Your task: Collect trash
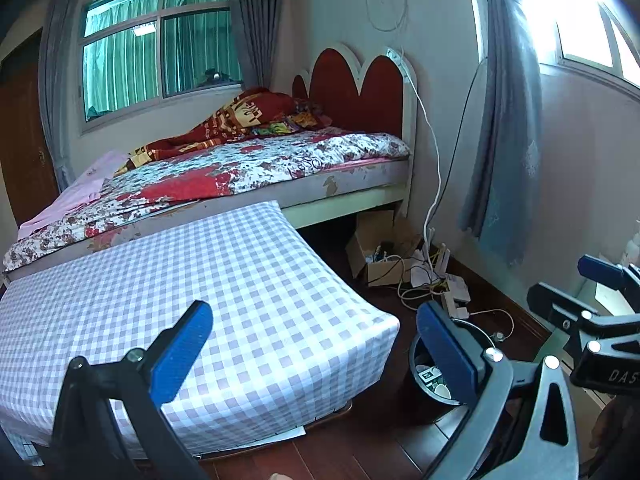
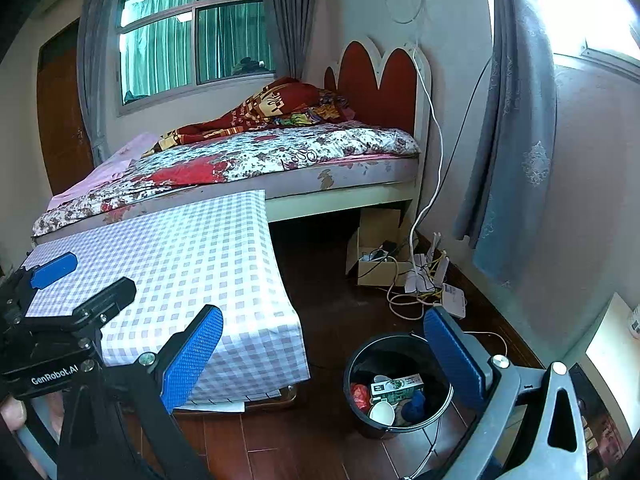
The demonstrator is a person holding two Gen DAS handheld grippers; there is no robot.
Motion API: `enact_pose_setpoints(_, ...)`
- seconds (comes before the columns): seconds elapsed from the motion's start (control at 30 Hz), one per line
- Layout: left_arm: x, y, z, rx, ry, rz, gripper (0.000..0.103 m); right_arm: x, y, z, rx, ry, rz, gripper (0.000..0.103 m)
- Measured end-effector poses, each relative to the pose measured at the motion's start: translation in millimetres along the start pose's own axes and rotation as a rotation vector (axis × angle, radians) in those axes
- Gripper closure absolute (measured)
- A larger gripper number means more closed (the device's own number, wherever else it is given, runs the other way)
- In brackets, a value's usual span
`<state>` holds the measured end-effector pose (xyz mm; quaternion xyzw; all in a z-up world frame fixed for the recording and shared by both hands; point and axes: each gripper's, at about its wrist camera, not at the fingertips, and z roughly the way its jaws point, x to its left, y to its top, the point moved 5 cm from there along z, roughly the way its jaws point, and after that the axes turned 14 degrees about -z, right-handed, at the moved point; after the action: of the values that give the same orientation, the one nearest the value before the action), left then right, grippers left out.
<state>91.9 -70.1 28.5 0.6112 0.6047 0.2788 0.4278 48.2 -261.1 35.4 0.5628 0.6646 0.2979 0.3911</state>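
Bedroom, dark wood floor. Left gripper [image 1: 316,344] held above the near corner of a low table [image 1: 224,280] draped in a lilac-and-white checked cloth; its blue-padded fingers stand wide apart with nothing between them. Right gripper [image 2: 324,352] likewise spread wide and empty, raised over the floor between the table's end and the bin. Each gripper shows in the other's camera: the right one at the right edge of the left wrist view, the left one at the lower left of the right wrist view, over the cloth. Black round trash bucket [image 2: 396,384] stands on the floor just beside the table's right end, with a wire bail handle hanging down its near side. Inside it: a white paper cup [image 2: 382,412] lying tilted with mouth showing, a green-and-white carton [image 2: 398,385] lying across the middle, a red crumpled wrapper [image 2: 360,396] against the left wall, and something dark blue [image 2: 414,406] at the right, too indistinct to name. In the left wrist view the bucket [image 1: 424,384] is partly hidden behind the right-hand finger, only the cup and carton peeking out. Tabletop bare of loose items in both views. Behind the table, a bed [image 2: 256,156] with floral quilt, red blanket bunched at the head, red scalloped headboard. Under the bed's head end an open cardboard box [image 2: 374,256] on the floor, with tangled white and yellow cables [image 2: 412,292] and a white router just beside it near the wall. Grey curtains at both windows.
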Motion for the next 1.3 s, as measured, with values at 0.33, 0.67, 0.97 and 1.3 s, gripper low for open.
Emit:
enact_pose_setpoints(0.33,-4,-3,0,0.006,-0.002,-0.006,0.001,-8,-7,-1,0.011,-0.006,0.014,0.001)
enact_pose_setpoints(0.67,-6,-4,0,0.007,-0.002,-0.006,0.001,-8,-9,-1,0.012,-0.005,0.013,0.001)
enact_pose_setpoints(0.97,-9,-5,-2,0.011,-0.008,-0.005,0.001,-6,-10,1,0.015,-0.006,0.012,0.001)
enact_pose_setpoints(1.3,-11,-8,-2,0.019,-0.01,-0.01,0.001,-6,-10,2,0.02,-0.008,0.007,0.001)
